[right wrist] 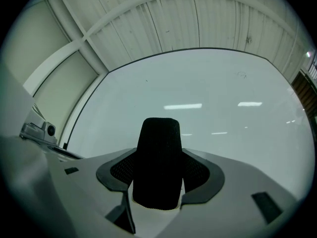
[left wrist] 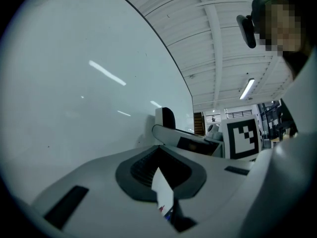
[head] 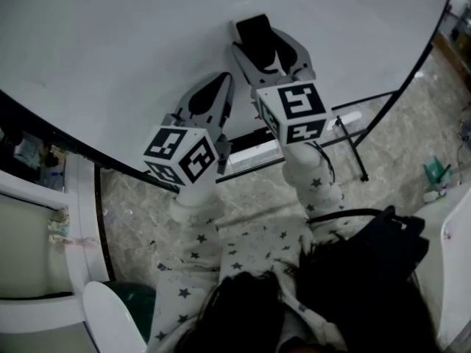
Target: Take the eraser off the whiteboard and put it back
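One black eraser [head: 254, 31] clamped in the right claw [head: 268, 46], near the whiteboard [head: 147, 50], left claw [head: 215, 93] closed and empty

Star-print sleeves [head: 197, 230] reach forward side by side. Right tongs [head: 268, 46] out in front, tipped slightly upward, jaws clamped on the black eraser [head: 256, 29]. Left tongs [head: 215, 90] just beside and a little back, near level, jaws pressed together, carrying nothing.
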{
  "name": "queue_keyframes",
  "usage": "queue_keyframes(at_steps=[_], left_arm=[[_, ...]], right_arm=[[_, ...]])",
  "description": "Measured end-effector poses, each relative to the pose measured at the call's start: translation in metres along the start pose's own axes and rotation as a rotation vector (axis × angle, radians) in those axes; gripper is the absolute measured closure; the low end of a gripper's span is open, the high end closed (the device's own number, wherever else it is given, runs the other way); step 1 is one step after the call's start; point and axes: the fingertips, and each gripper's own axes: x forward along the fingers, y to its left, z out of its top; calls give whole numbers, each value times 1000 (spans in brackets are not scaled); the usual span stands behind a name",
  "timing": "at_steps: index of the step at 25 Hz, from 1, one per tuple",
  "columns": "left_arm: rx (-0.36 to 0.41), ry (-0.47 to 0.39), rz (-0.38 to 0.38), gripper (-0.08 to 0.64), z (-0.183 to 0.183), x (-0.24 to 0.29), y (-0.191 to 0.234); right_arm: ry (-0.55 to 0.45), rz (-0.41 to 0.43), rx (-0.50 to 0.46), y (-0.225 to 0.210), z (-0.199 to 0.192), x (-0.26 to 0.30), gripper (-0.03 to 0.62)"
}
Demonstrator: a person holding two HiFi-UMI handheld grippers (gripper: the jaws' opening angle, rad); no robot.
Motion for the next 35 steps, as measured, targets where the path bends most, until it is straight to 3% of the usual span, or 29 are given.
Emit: queue_keyframes(at_steps=[15, 29, 35], left_arm=[[-3, 8, 35, 560, -3, -9, 13], [-27, 10, 34, 558, -7, -10, 16], [-35, 19, 29, 560, -10, -10, 14]], right_arm=[[0, -146, -99, -7, -10, 8, 333], [-45, -124, -99, -2, -10, 11, 327], [-37, -104, -121, 4, -10, 13, 251]])
